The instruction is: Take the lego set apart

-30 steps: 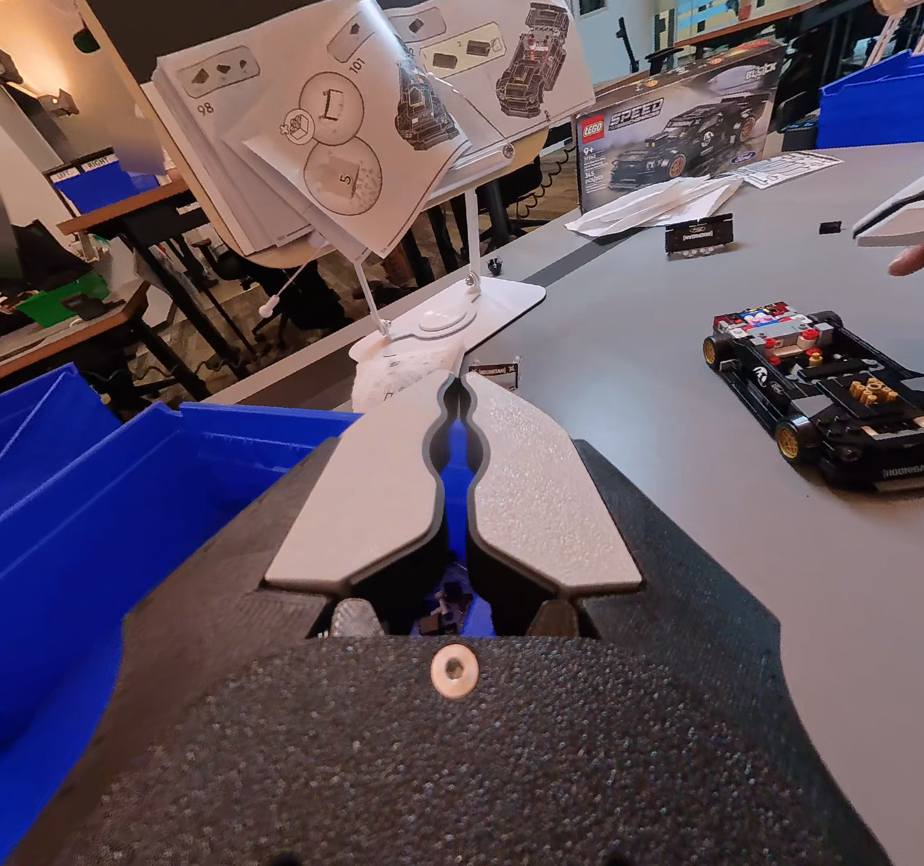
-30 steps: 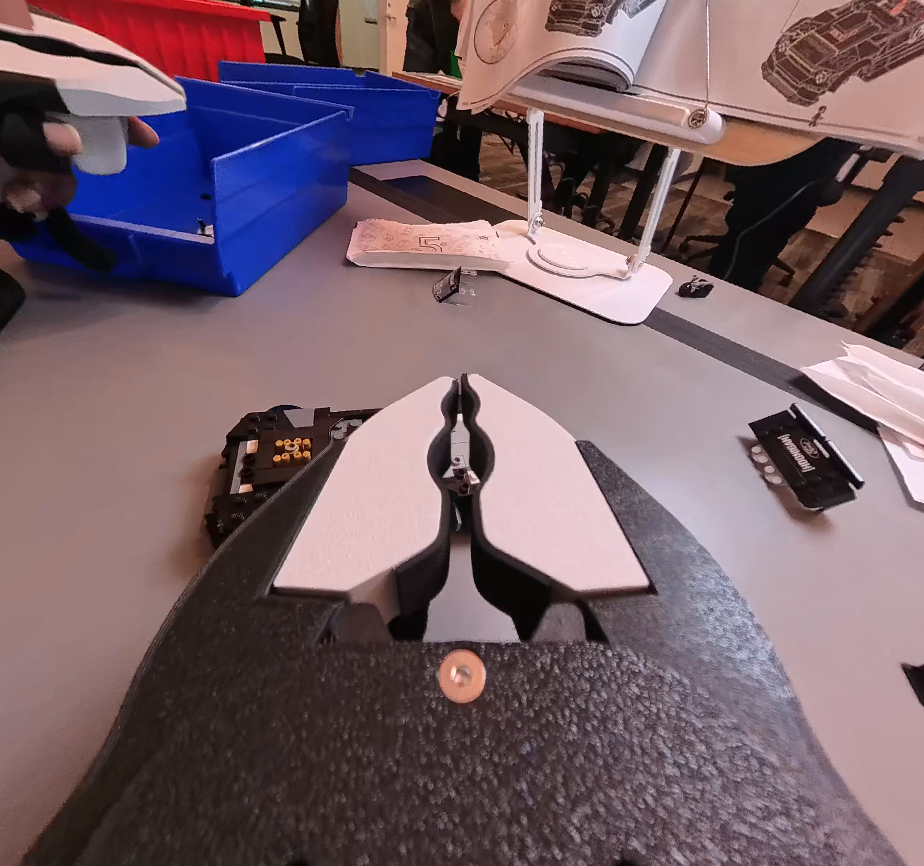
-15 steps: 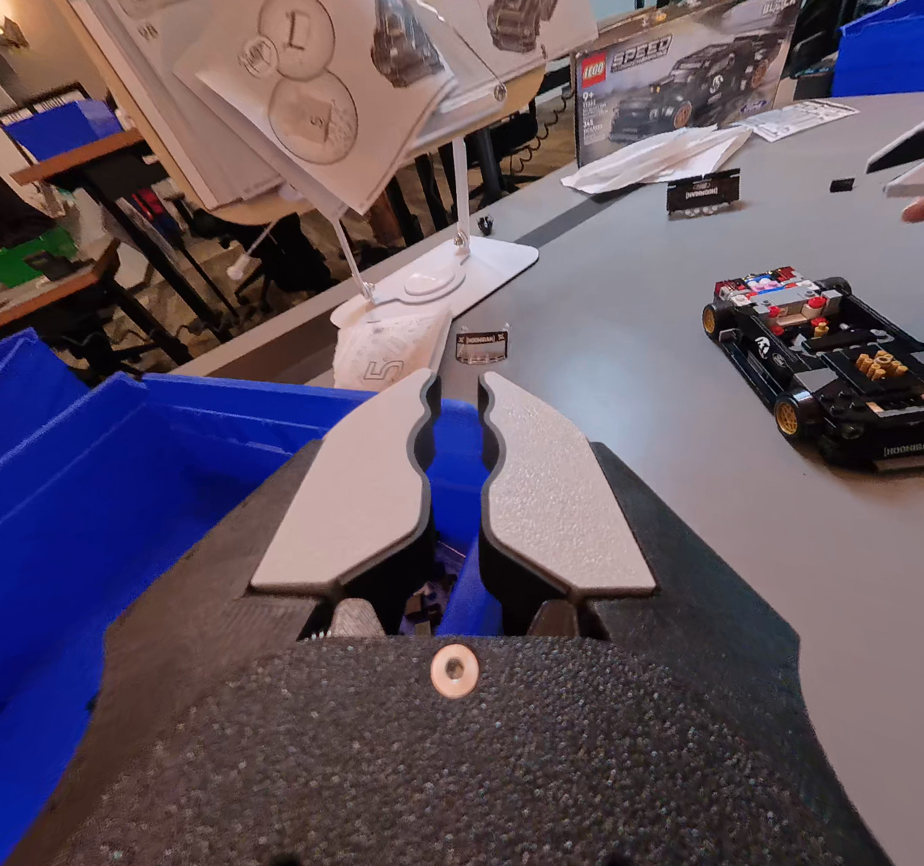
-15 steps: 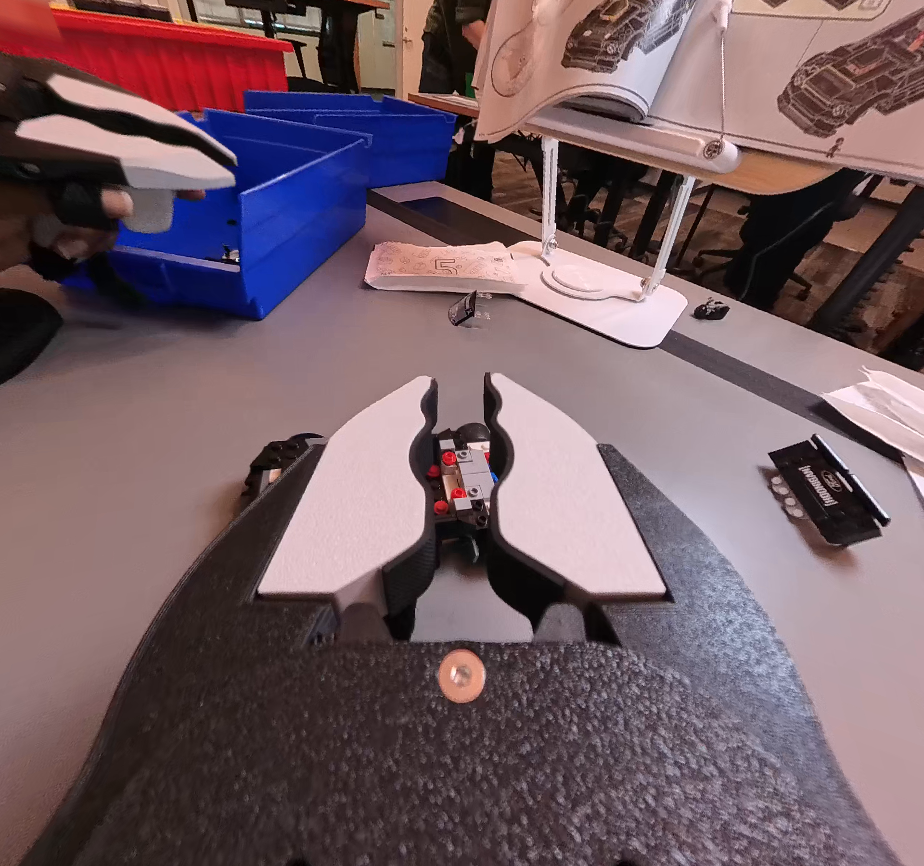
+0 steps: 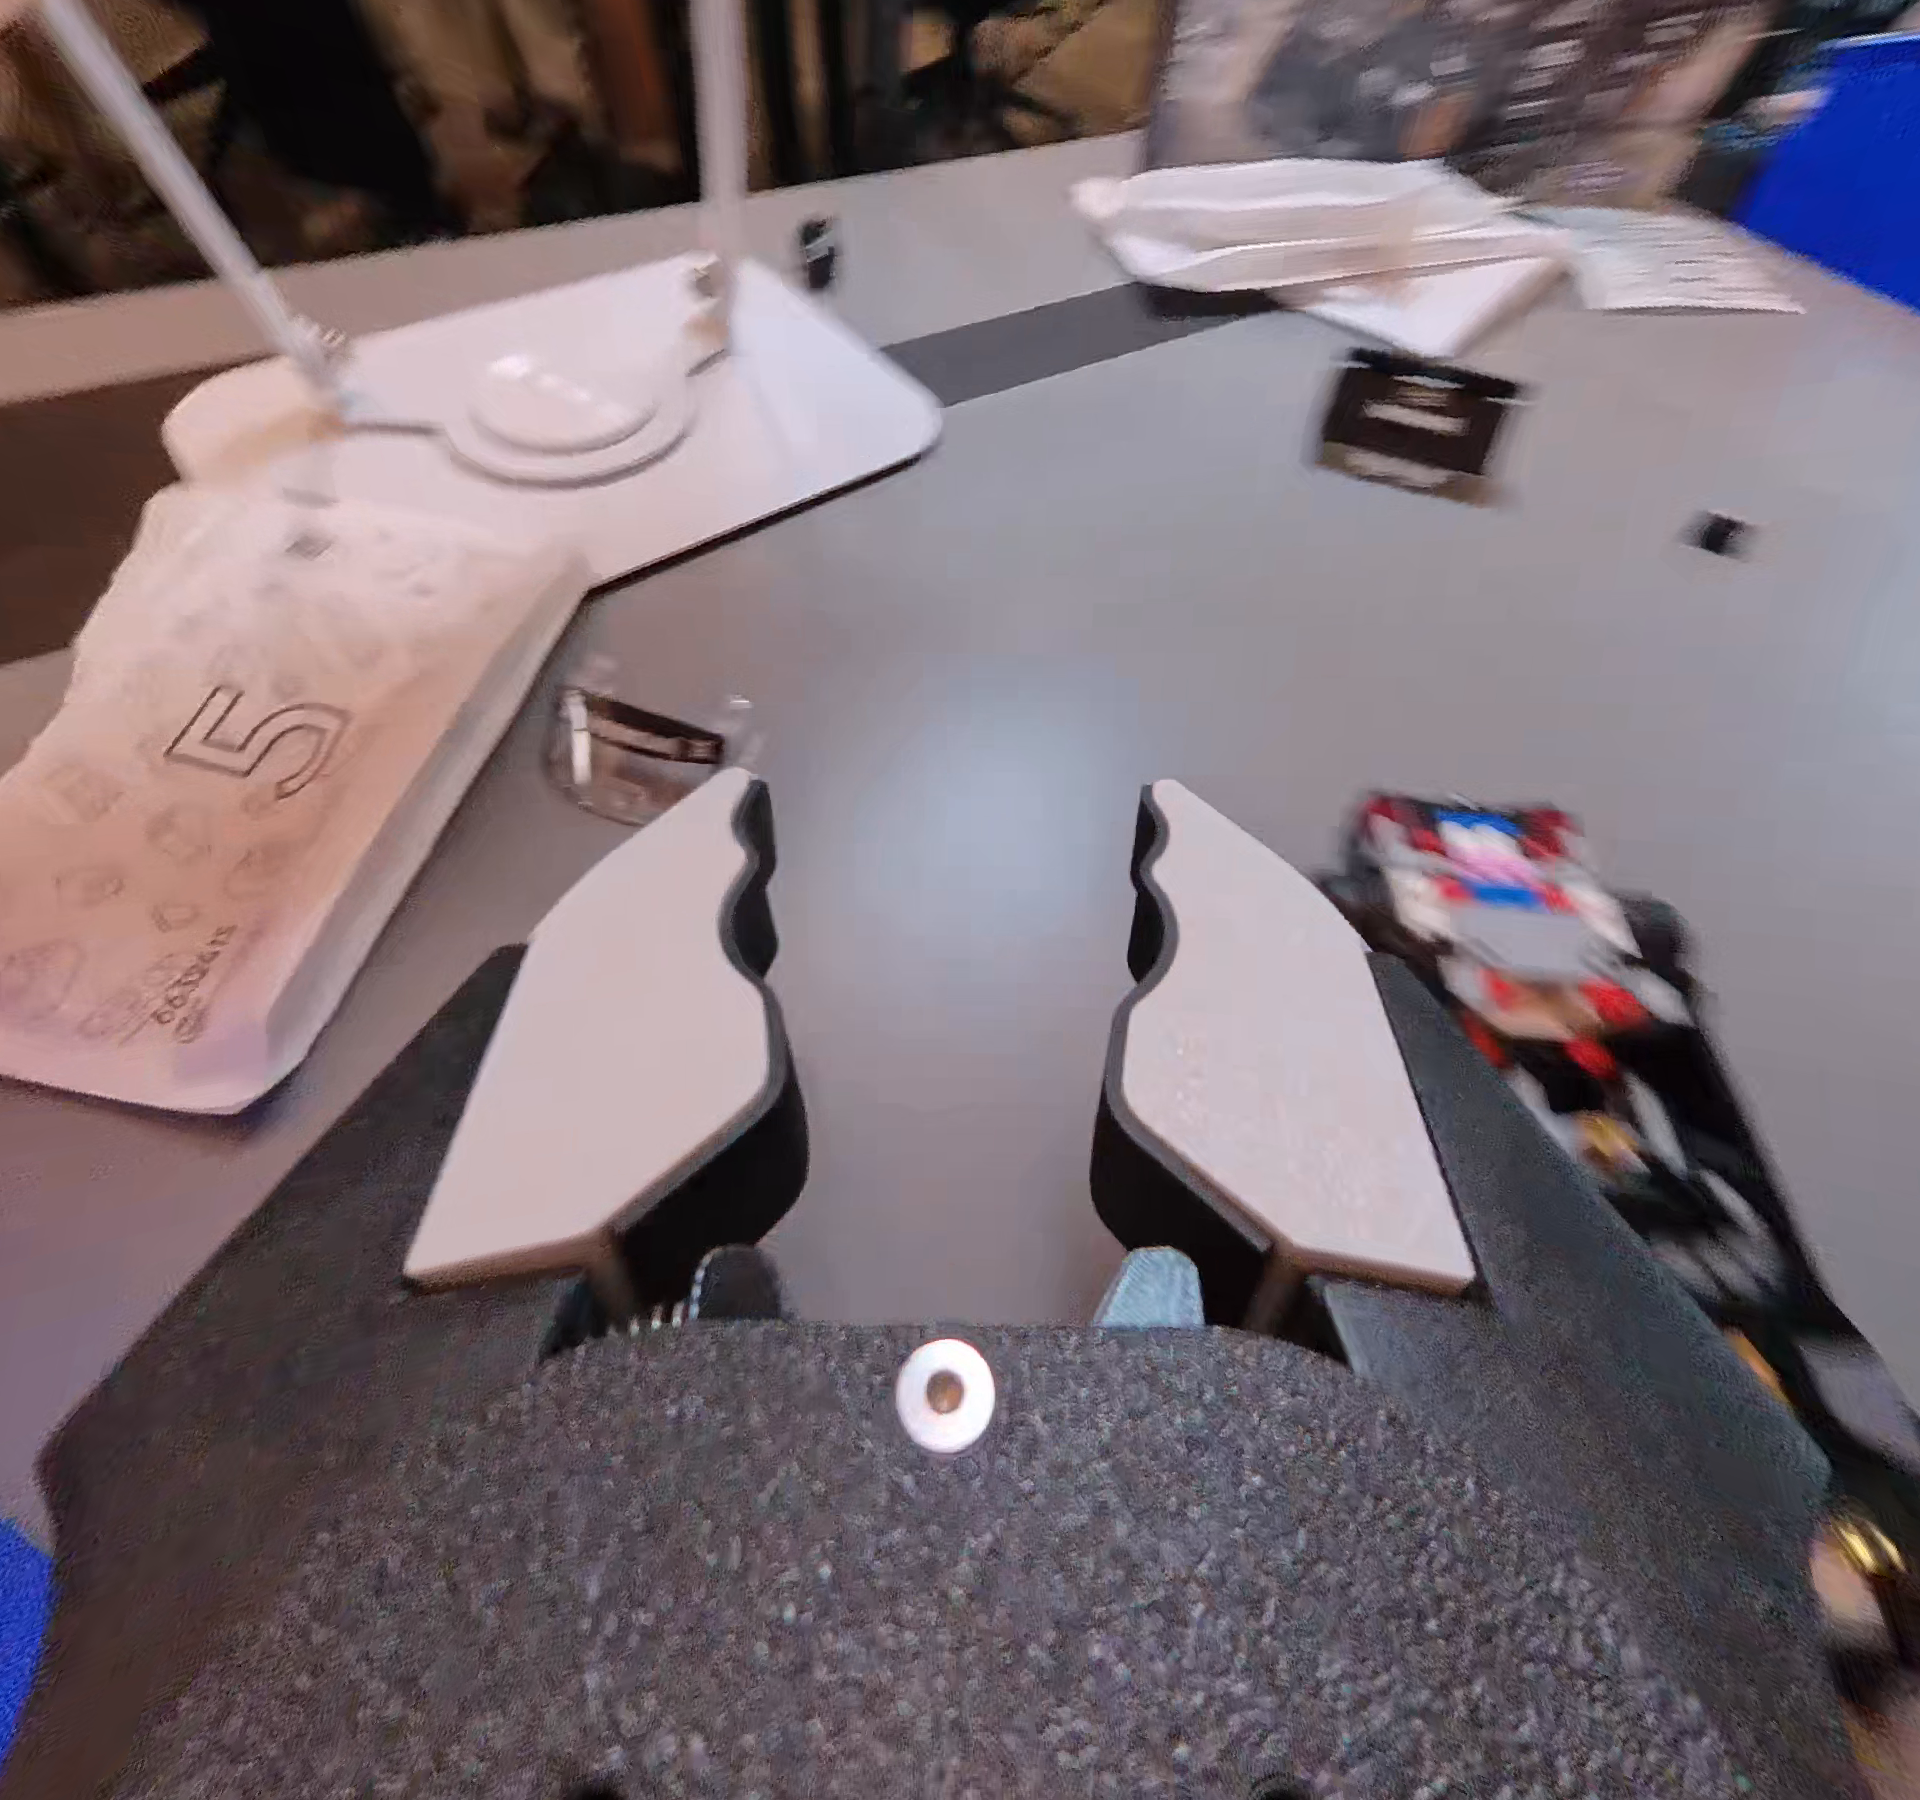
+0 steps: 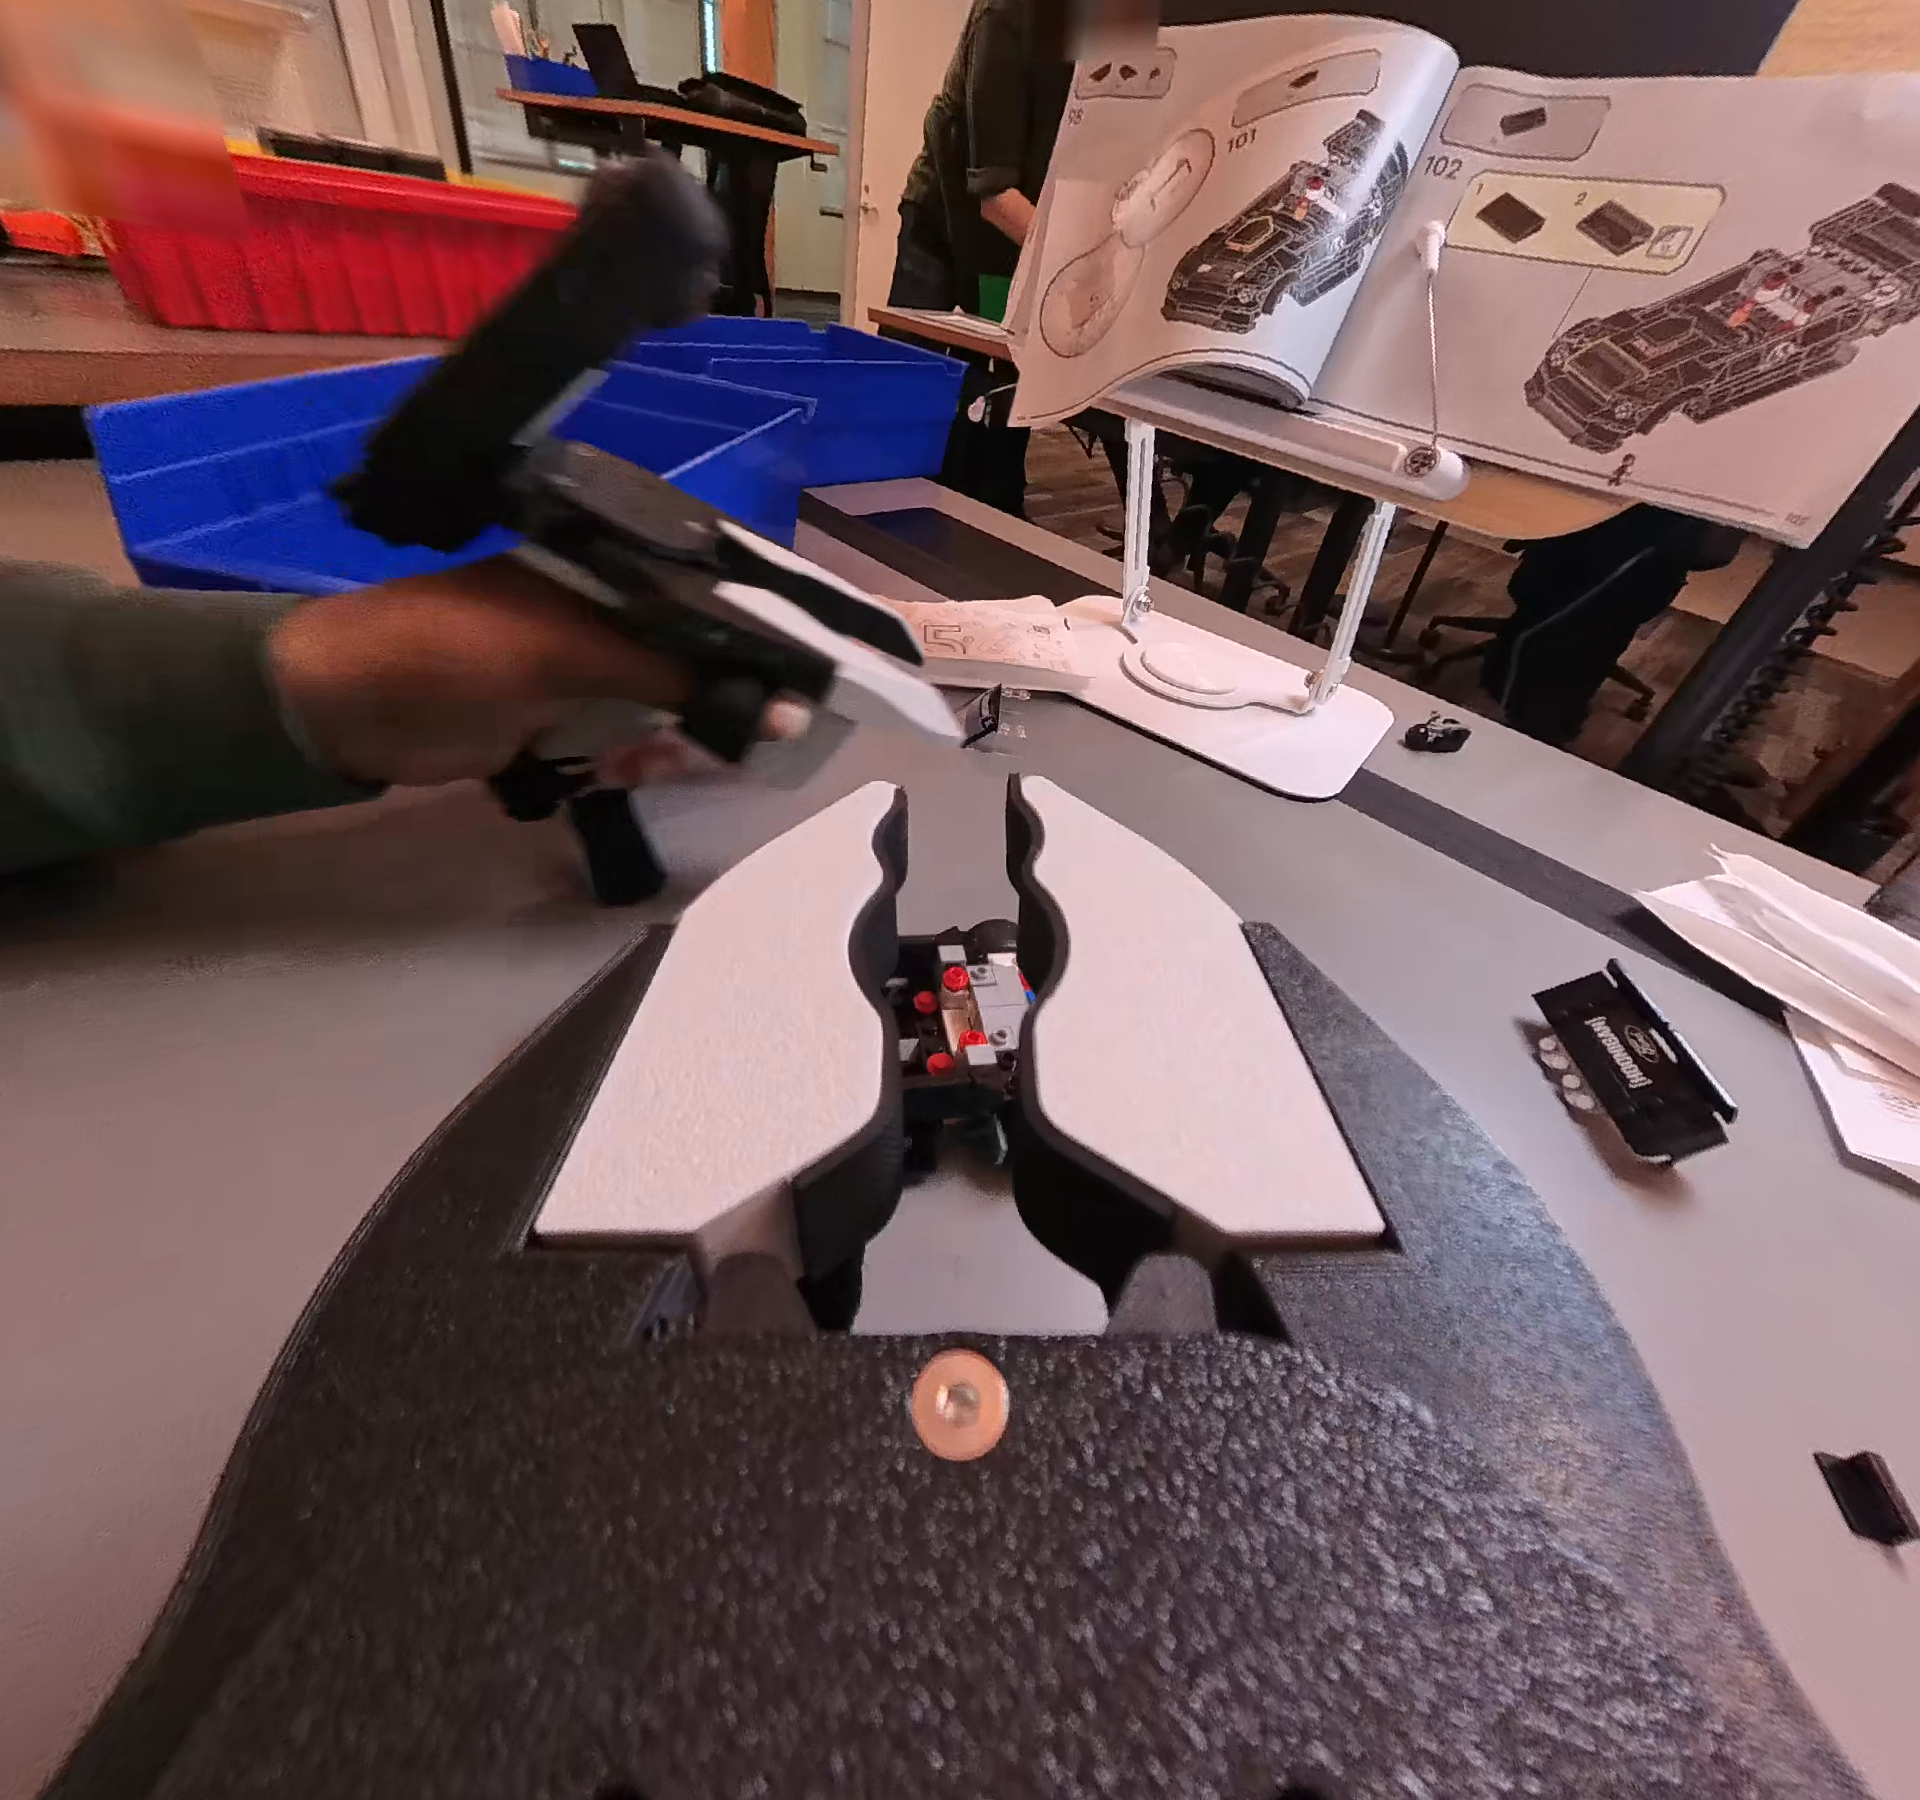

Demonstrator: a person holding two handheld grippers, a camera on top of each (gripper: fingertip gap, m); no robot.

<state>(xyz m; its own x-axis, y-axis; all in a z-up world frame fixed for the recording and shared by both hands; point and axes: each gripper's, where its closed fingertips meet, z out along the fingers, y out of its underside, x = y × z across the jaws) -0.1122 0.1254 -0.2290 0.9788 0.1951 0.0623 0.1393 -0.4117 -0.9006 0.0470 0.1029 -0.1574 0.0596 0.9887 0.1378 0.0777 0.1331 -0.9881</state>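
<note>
I count one lego car (image 6: 961, 1018) on the grey worktop (image 6: 312, 1075), long axis toward 12 o'clock. My right gripper (image 6: 954, 815) straddles it, narrow (contact unclear). My left gripper (image 5: 951, 805) gapes wide, empty, car at 3 o'clock.

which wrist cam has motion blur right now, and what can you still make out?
Left wrist view: heavy blur on the lego car and the box; its own left tool stays sharp, with a soft glare patch on the table. Right wrist view: mostly sharp, only the person's hand smeared; booklet edges bend from the wide lens.
</note>
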